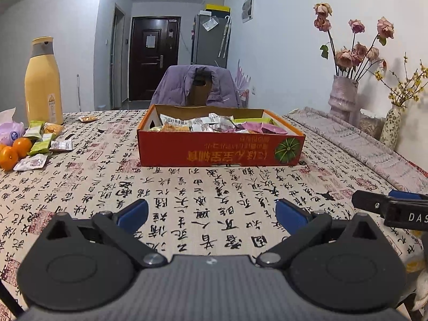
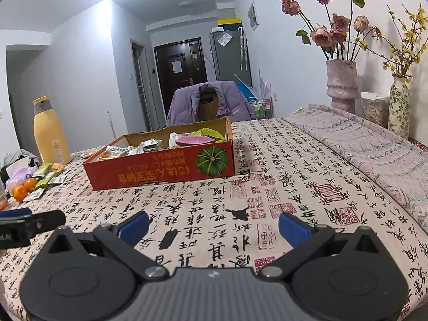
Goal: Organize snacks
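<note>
A shallow red cardboard box [image 1: 222, 149] [image 2: 160, 168] stands mid-table, holding several snack packets in white, pink and green wrappers. More loose snack packets [image 1: 42, 141] [image 2: 46, 176] lie at the far left of the table, and a single one [image 1: 88, 118] lies behind the box's left end. My left gripper [image 1: 211, 214] hovers low over the tablecloth in front of the box, open and empty. My right gripper [image 2: 214, 226] is also open and empty, further right and nearer the table's front. Each gripper's tip shows at the edge of the other's view.
A tall yellow bottle [image 1: 44, 85] [image 2: 50, 131], oranges [image 1: 14, 151] [image 2: 24, 188] and a tissue pack [image 1: 10, 131] sit at the left. Vases with flowers [image 1: 343, 96] [image 2: 342, 85] and a jar [image 2: 374, 109] line the right wall. A chair with a purple jacket [image 1: 198, 85] stands behind the table.
</note>
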`<state>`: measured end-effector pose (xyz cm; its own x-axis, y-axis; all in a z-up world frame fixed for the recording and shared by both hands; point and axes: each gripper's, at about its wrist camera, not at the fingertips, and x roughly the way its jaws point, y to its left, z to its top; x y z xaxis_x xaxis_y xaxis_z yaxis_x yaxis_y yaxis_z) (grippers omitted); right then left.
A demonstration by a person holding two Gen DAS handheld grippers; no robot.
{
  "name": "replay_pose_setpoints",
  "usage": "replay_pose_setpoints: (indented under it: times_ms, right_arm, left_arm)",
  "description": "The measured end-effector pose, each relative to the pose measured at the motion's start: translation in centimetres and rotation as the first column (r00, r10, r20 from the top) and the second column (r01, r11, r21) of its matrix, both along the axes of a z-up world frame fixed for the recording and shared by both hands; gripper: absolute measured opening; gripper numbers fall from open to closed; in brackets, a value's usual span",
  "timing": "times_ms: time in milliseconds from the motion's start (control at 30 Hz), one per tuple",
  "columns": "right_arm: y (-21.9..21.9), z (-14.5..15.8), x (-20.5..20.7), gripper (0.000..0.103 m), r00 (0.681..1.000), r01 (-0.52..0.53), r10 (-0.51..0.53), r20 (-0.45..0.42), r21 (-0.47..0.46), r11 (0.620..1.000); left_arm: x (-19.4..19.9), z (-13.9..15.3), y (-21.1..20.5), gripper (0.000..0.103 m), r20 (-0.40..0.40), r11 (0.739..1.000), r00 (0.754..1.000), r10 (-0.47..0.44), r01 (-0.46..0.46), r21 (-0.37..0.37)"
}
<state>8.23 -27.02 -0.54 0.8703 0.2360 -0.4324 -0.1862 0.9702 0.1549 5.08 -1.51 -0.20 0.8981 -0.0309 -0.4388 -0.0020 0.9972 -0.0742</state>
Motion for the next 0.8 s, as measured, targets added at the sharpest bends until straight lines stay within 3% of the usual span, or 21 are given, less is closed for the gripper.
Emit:
replay_pose_setpoints:
  times_ms: [800]
  right_arm:
    - [1.1, -0.4, 0.0, 0.103, 0.999, -0.032, 0.032, -0.001, -0.023, 0.999]
  left_arm:
    - [0.1, -0.6, 0.0, 0.103, -0.008, 1.0, 1.0, -0.018, 0.018, -0.011]
